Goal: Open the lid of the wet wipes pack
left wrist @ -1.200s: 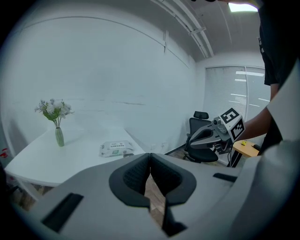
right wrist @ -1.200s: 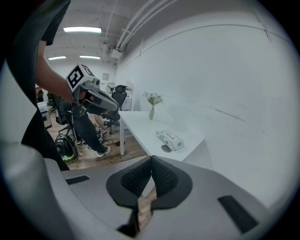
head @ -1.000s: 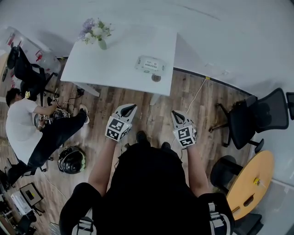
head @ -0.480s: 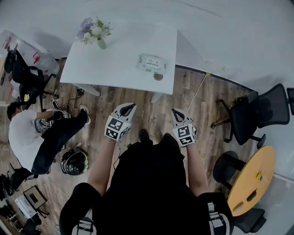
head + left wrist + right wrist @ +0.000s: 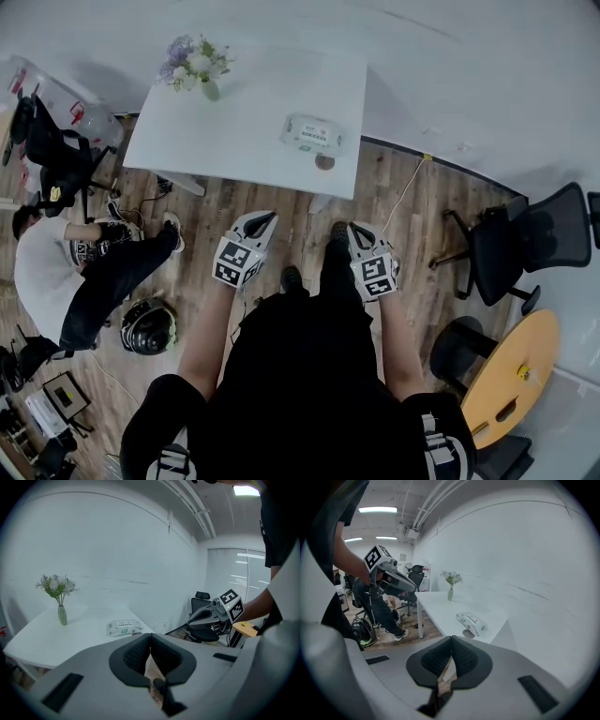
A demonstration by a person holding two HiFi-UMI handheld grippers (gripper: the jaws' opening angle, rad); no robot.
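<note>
Your left gripper [image 5: 263, 221] is held in the air at about waist height, over the wood-plank floor [image 5: 291, 211] and short of the table. Its jaws are shut: in the left gripper view [image 5: 150, 638] the dark pads meet at the tip with nothing between them, and only floor shows through the slot behind.

Your right gripper [image 5: 357, 232] is level with it, just to the right, the two well apart. Its jaws are also closed and empty; the pads touch at the tip in the right gripper view [image 5: 451, 641].

Neither tool touches anything. Each shows in the other's camera, marker cube uppermost.

The white rectangular wet wipes pack [image 5: 312, 134] lies flat on the white rectangular table [image 5: 234, 127], on its right part toward the near edge — ahead of both grippers and well clear of them. It sits beyond the closed tips in both gripper views [image 5: 123, 627] [image 5: 471, 622]. The lid is too small to read.

A small round brown object [image 5: 324, 162] lies just near of the pack at the table edge. A slim green vase of pale flowers [image 5: 195, 67] stands at the far left corner.

On the floor to the left a person in a white shirt [image 5: 42, 272] sits, with a dark helmet [image 5: 147, 326] nearby. To the right — a black office chair [image 5: 511, 246] and a round wooden table [image 5: 506, 370].
</note>
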